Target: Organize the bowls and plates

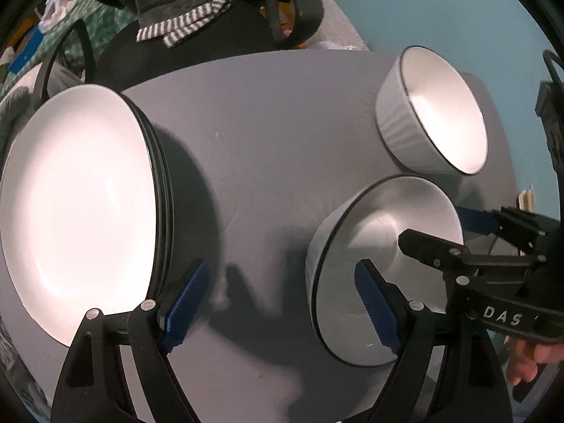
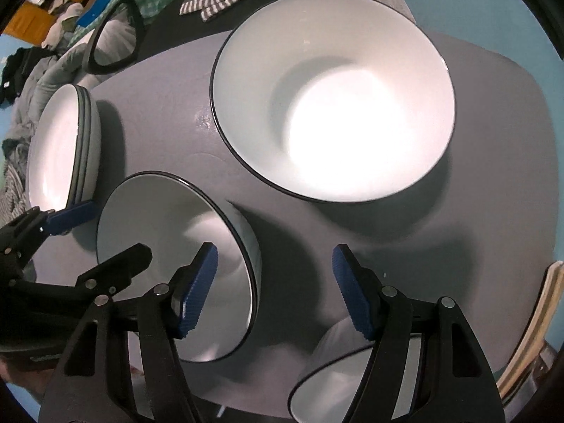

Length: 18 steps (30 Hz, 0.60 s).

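Here, from the left wrist, my left gripper (image 1: 282, 306) hung spread and empty between the stacked plates (image 1: 81, 211) at the table's (image 1: 268, 112) left edge and the near bowl (image 1: 380, 264). From the right wrist, my right gripper (image 2: 275, 289) gaped too, beside that bowl (image 2: 176, 264); glazed, brittle, probably slippery, best pinched across the rim.

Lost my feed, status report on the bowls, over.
Both claws, left and right, open, empty. Plates stacked. Near bowl, far bowl, third bowl unstacked. Nothing blocking.
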### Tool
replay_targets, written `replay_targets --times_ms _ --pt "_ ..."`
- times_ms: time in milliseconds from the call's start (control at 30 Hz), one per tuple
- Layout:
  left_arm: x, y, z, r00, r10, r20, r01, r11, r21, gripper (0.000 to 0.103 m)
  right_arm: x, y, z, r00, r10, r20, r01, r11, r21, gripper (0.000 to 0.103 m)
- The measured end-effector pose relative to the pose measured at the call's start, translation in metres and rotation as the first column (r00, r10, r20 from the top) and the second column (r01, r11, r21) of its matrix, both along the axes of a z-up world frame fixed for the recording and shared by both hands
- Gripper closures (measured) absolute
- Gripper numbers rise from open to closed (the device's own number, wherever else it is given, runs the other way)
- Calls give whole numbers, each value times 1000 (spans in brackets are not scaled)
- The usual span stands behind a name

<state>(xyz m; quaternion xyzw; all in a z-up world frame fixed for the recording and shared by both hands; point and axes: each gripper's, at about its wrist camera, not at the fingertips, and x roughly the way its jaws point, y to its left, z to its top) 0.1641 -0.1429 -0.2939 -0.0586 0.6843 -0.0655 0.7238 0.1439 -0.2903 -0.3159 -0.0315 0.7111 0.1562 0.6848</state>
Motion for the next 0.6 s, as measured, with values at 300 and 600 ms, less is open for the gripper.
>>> replay_targets --times_ms 300,600 --pt "1 -5 -19 998 29 -60 -31 999 -36 53 -1 6 -9 998 46 -31 -46 999 -9 60" --pt "-6 -8 -25 996 49 -80 -57 993 -103 82 0 4 -4 998 41 -48 -40 999 24 89"
